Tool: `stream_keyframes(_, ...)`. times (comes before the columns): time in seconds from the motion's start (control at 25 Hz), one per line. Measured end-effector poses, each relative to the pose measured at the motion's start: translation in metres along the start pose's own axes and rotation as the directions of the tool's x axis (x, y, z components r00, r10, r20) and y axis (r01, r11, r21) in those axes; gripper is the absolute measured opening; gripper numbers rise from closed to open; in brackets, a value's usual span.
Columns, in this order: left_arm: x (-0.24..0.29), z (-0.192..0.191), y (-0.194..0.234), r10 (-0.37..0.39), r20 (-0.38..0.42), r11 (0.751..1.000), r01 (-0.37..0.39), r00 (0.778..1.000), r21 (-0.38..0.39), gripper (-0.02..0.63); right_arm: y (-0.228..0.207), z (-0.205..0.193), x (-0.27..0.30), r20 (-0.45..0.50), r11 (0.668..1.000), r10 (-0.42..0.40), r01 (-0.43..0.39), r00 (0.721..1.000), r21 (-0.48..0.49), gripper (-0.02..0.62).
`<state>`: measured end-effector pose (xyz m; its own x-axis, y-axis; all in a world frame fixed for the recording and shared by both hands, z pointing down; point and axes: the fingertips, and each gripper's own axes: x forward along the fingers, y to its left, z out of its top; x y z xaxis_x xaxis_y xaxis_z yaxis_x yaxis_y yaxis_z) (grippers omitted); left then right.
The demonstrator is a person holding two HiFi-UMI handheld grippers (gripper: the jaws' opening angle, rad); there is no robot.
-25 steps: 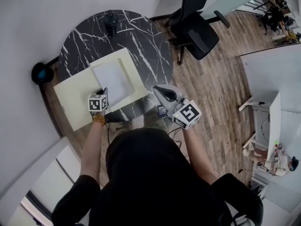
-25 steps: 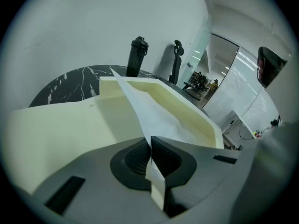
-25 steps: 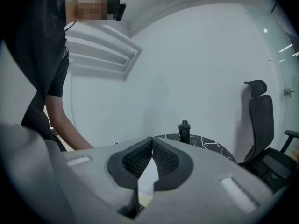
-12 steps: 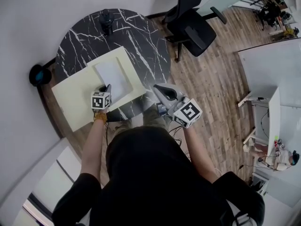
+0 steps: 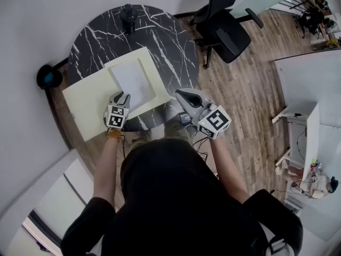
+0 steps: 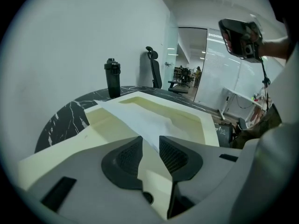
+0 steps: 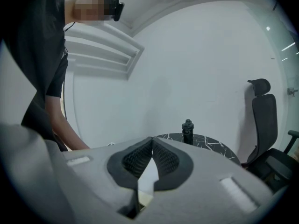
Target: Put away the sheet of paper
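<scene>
Black marble round table [image 5: 160, 31] with white veins filled the top of the head view. A pale yellow flat document case [image 5: 88, 103], opened out, lay on it, and its near-left part hung over the table edge. The white sheet of paper [image 5: 133, 79] sat in the case's right half, the recessed one. My left gripper [image 5: 123, 96] was at the sheet's near edge, pointing away from me. My right gripper [image 5: 184, 95] hung off the table's near-right edge, clear of the case. A black bottle [image 5: 128, 15] stood upright at the far rim of the table. A black office chair [image 5: 226, 28] stood on the wood floor [image 5: 240, 100] beyond the table to the right.

Left gripper view: the jaws were opening. I saw a clear gap between the pads, with the sheet's near corner running into that gap. The pads weren't pinching it. The rest of the sheet lay draped over the near rim of the recessed half and down into it. Bottle and chair were behind.

Right gripper view: the jaws were closed tip to tip with nothing between them. The gripper looked across the table at the bottle, with the chair to the right. My bare arm [image 7: 63, 125] was at the left.
</scene>
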<state>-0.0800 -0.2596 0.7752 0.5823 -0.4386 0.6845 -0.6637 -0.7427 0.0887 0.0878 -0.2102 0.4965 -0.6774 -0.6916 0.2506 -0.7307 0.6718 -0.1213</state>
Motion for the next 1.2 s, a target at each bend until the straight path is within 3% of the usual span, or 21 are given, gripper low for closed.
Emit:
stream_keyframes(0.12, -0.018, -0.003, 0.003, 0.037, 0.028, 0.998, -0.038, 0.999, 0.059, 0.123, 0.005, 0.003, 0.011, 0.003, 0.999, 0.028, -0.028, 1.000, -0.015, -0.002)
stream_keyframes(0.44, -0.081, 0.033, 0.014, 0.163, 0.203, 0.983, -0.176, 0.966, 0.048, 0.123, 0.022, 0.013, 0.033, 0.017, 0.995, 0.092, -0.091, 0.996, -0.050, -0.002)
stream_keyframes(0.84, -0.147, 0.132, -0.011, 0.141, 0.444, 0.966, -0.221, 0.885, 0.134, 0.123, 0.050, 0.046, 0.062, 0.046, 0.980, 0.157, -0.150, 0.986, -0.133, -0.002)
stream_keyframes(1.04, -0.175, 0.174, -0.024, 0.117, 0.522, 0.940, -0.263, 0.845, 0.216, 0.121, 0.058, 0.059, 0.068, 0.052, 0.974, 0.168, -0.158, 0.984, -0.163, -0.002)
stream_keyframes(1.2, -0.199, 0.197, -0.033, 0.107, 0.573, 0.942, -0.267, 0.813, 0.203, 0.120, 0.065, 0.063, 0.074, 0.054, 0.970, 0.185, -0.174, 0.981, -0.172, -0.002)
